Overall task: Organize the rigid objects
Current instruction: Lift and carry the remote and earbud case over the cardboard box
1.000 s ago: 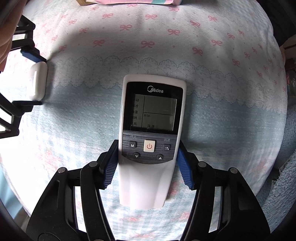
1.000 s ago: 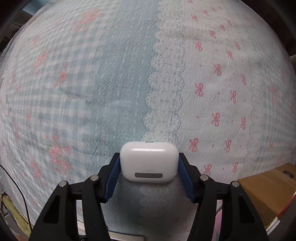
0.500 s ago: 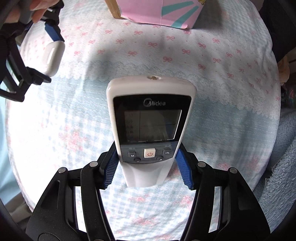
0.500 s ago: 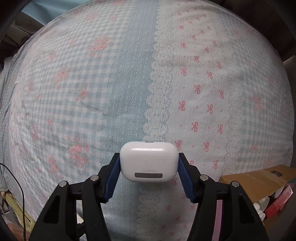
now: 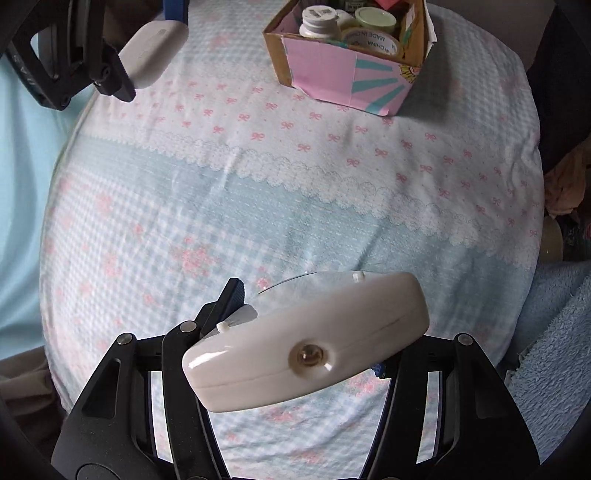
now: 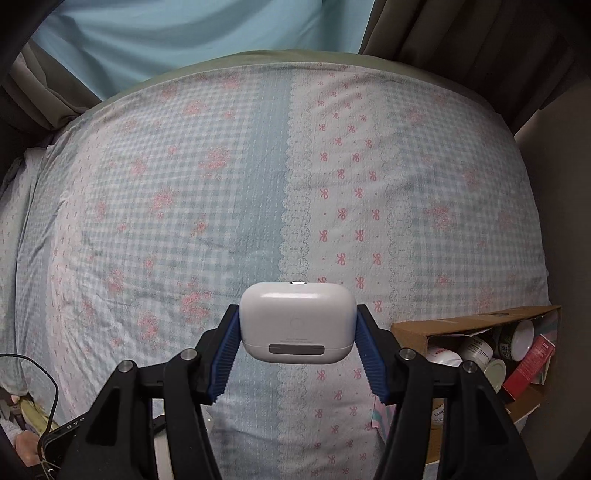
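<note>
My left gripper [image 5: 306, 332] is shut on a white air-conditioner remote [image 5: 306, 350], held up off the bed and tilted so its front end with the small round lens faces the camera. My right gripper [image 6: 297, 332] is shut on a white earbud case [image 6: 297, 321], held above the bedsheet; the case also shows at the top left of the left wrist view [image 5: 151, 51]. A pink and brown cardboard box [image 5: 343, 66] with several jars and bottles stands on the sheet at the far side; it also shows at the lower right of the right wrist view [image 6: 476, 328].
A bed with a blue-checked and pink-bow sheet [image 5: 295, 192] fills both views. A blue fleece blanket [image 5: 554, 332] lies at the right. Curtains [image 6: 184, 33] hang behind the bed. A black cable [image 6: 48, 406] lies at the lower left.
Both grippers have risen from the sheet with their objects. The remote has tipped so its front end faces the left camera. The box has come into both views.
</note>
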### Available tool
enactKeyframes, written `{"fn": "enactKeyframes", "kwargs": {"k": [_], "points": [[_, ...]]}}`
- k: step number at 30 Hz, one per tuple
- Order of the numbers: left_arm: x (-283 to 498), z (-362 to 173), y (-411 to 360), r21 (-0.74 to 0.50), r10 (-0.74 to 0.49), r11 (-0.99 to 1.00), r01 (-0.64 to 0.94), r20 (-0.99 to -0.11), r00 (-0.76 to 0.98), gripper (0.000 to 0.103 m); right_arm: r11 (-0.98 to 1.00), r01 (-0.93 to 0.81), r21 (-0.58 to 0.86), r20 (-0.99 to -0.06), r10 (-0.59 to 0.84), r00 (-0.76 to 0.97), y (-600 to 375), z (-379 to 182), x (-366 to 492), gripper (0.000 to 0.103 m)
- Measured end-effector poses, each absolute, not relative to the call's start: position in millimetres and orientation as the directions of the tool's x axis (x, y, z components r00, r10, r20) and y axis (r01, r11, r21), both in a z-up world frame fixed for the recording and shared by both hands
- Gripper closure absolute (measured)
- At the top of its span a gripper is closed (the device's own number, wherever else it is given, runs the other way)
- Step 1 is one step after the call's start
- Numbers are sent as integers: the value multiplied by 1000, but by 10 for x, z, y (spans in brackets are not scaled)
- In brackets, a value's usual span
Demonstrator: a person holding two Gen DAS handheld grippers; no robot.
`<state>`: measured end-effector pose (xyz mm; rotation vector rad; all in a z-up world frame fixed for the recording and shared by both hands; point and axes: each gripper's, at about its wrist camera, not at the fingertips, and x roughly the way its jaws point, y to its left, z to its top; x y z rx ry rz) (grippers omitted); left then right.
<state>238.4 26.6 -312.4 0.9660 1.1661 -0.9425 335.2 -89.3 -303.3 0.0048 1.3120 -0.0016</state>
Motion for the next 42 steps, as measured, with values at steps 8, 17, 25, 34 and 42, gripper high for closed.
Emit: {"fn": "enactKeyframes", "kwargs": {"k": [8, 17, 25, 34, 42], "points": [[2375, -2628, 136, 76, -180, 353, 933, -973, 147, 49, 999, 47, 19, -946, 3, 325, -1174, -2388, 2876, 47], [2401, -2023, -466, 103, -214, 396, 912, -956, 201, 49, 997, 67, 49, -914, 18, 406, -1909, -1770, 2401, 47], [2377, -1725, -1266, 77, -234, 502, 861, -947, 221, 49, 997, 33, 64, -913, 45, 405, -2761, -1606, 2037, 47], [2323, -1937, -2077, -7, -257, 580, 815, -951, 174, 49, 995, 45, 92, -928, 69, 367, -3677, -1919, 1830, 47], [2375, -2440, -2516, -130, -288, 640, 757, -954, 80, 49, 989, 87, 119, -949, 88, 301, -4206, -2493, 1752, 48]]}}
